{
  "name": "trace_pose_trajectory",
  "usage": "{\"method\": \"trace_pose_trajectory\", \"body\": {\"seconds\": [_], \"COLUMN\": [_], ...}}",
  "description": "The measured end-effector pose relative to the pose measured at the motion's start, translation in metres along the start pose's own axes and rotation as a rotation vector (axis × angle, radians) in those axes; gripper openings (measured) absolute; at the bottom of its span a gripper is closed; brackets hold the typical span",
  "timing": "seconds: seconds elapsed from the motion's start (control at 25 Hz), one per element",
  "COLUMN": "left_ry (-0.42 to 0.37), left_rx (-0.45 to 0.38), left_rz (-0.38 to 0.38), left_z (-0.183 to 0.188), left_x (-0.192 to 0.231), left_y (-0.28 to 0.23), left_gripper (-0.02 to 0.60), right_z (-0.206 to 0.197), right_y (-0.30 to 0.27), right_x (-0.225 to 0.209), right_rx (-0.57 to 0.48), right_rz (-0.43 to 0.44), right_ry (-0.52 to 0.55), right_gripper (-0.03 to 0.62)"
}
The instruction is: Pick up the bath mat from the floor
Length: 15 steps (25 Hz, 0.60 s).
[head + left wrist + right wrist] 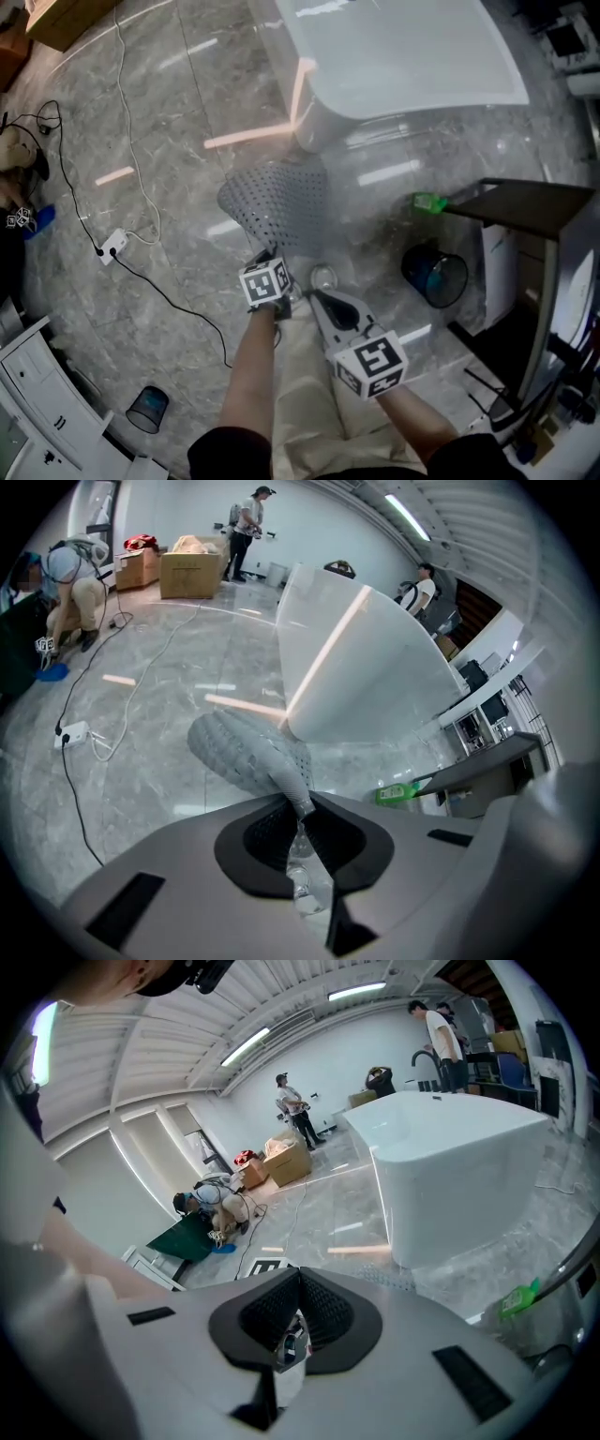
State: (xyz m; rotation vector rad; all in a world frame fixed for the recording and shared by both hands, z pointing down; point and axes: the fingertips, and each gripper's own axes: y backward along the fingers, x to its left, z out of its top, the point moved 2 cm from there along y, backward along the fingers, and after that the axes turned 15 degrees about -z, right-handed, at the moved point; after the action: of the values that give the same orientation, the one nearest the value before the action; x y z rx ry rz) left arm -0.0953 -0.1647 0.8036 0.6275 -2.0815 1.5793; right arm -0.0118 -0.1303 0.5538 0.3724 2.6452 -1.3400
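Observation:
The grey perforated bath mat [277, 200] hangs bunched above the marble floor, in front of the white bathtub [403, 56]. My left gripper [269, 251] is shut on the mat's near corner. In the left gripper view the mat [246, 750] narrows to a twisted point pinched between the dark pads of the left gripper [300, 803]. My right gripper [312, 292] sits just to the right of it, slightly nearer to me, shut with nothing in it. In the right gripper view, the pads of the right gripper [298, 1277] meet, and a strip of the mat [380, 1279] shows beyond them.
A black bin [436, 275] and a green bottle [429, 202] stand right of the mat, beside a dark table [534, 206]. A power strip [112, 246] with cables lies on the floor at left. A small bin [147, 409] stands at lower left. People work in the background.

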Motion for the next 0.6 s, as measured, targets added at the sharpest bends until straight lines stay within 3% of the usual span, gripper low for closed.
{"method": "trace_pose_trajectory", "body": {"seconds": [0.24, 0.6], "left_ry": [-0.049, -0.05], "left_rx": [0.011, 0.005], "left_rz": [-0.014, -0.022], "left_z": [0.006, 0.012], "left_x": [-0.033, -0.071], "left_y": [0.049, 0.109], "left_gripper": [0.021, 0.021], "right_z": [0.033, 0.055], "right_y": [0.042, 0.092], "right_x": [0.016, 0.03], "right_rx": [-0.045, -0.049], "right_rz": [-0.001, 0.012], "right_ry": [0.03, 0.045], "right_gripper": [0.012, 0.012]}}
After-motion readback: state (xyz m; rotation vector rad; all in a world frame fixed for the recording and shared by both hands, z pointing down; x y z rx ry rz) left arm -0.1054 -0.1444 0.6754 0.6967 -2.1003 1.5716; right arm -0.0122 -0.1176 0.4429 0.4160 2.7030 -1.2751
